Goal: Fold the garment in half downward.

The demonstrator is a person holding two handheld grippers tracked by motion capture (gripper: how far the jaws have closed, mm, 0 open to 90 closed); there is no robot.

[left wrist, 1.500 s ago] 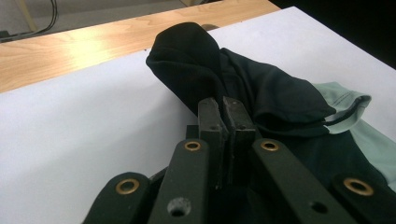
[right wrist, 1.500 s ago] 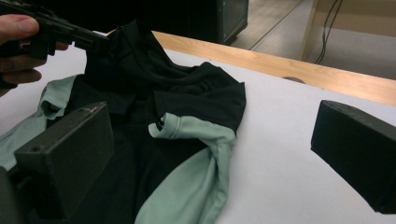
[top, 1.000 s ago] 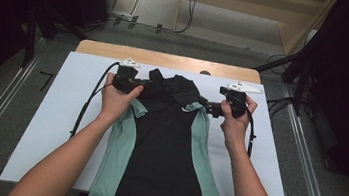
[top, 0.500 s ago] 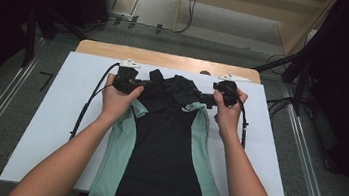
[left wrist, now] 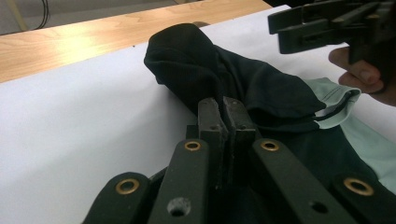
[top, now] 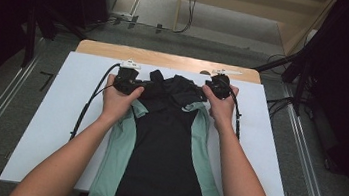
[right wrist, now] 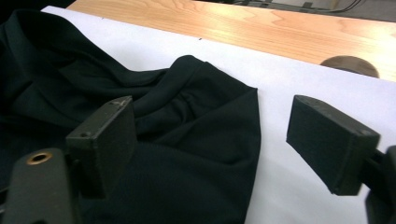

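Right tongs [right wrist: 210,140] nearer — shirt [top: 164,142] edge between.

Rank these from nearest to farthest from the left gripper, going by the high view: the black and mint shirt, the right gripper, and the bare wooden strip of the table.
1. The shirt: the left gripper is shut on its top left corner.
2. The wooden strip: just beyond, along the table's far edge.
3. The right gripper: across the shirt's top, jaws open and just been closing.

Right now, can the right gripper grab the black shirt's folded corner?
Probably yes: the right gripper has open fingers either side of the black and mint-green shirt corner on the white sheet, with nothing between.
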